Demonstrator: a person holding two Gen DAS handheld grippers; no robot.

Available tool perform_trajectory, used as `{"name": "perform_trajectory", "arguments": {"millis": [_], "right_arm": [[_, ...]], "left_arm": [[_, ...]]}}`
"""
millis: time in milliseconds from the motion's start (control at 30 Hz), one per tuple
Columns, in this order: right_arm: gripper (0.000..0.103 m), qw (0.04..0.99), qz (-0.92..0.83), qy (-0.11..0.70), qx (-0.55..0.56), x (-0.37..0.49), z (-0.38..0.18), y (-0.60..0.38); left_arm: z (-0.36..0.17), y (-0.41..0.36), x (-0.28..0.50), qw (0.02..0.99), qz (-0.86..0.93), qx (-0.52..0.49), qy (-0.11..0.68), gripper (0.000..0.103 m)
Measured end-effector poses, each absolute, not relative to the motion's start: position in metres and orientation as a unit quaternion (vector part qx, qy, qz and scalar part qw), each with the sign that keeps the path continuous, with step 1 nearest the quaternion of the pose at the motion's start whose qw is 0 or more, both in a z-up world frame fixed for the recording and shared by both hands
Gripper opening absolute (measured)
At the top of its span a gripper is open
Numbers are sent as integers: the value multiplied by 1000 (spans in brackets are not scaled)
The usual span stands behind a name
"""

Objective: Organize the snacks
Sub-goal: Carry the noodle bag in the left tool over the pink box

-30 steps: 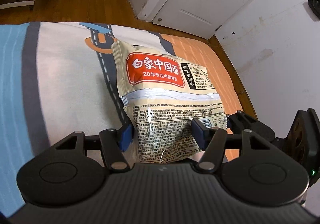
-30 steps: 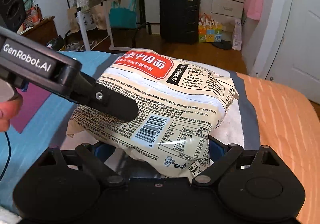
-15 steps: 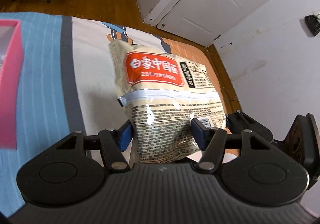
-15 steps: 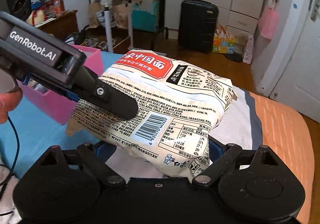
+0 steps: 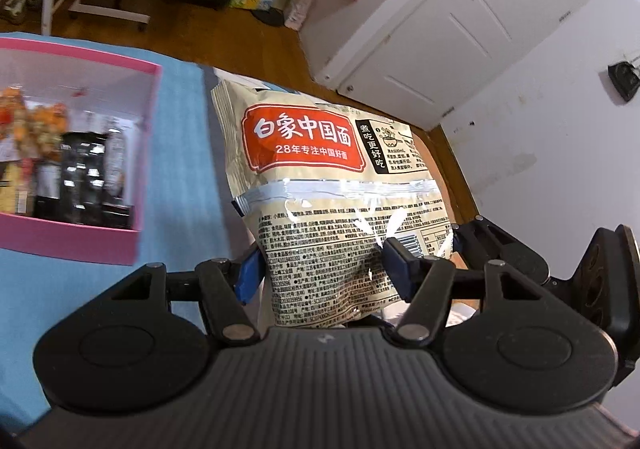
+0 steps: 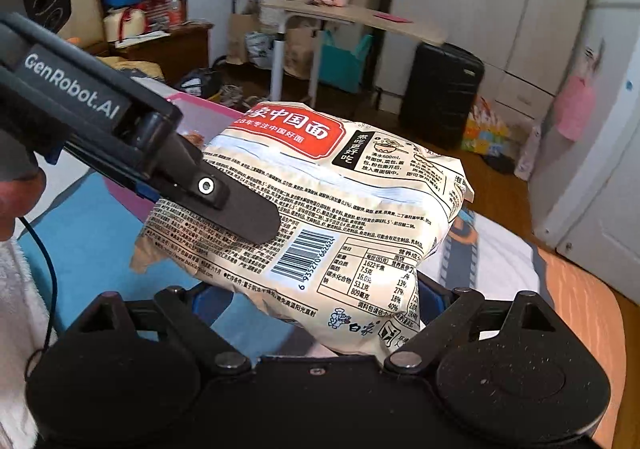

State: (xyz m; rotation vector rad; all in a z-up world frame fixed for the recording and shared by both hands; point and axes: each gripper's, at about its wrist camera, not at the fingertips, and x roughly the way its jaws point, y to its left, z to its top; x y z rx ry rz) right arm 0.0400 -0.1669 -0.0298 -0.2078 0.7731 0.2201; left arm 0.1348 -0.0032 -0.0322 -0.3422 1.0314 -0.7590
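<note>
Noodle pack held by both grippers above the bed.
Left wrist view: left gripper clamps the cream, red-labelled noodle pack; pink box sits left. Right wrist view: right gripper grips the pack's near end, jaws wide.

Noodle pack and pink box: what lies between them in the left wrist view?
Only bare blue bedcover separates noodle pack from pink box.

Close downward wrist views, shared noodle pack
</note>
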Motion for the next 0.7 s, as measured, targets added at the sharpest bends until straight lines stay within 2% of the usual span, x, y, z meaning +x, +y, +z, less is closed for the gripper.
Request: {"name": "perform_trajectory", "arguments": {"millis": [400,700], "right_arm": [[94,922,142,333,-136,100,-27,-95],[94,914,173,348,-118,144,-44,-58]], "left_arm": [[-30,84,194,803,-321,-190,465,62],[-48,127,222,822,-285,-197,451,62]]}}
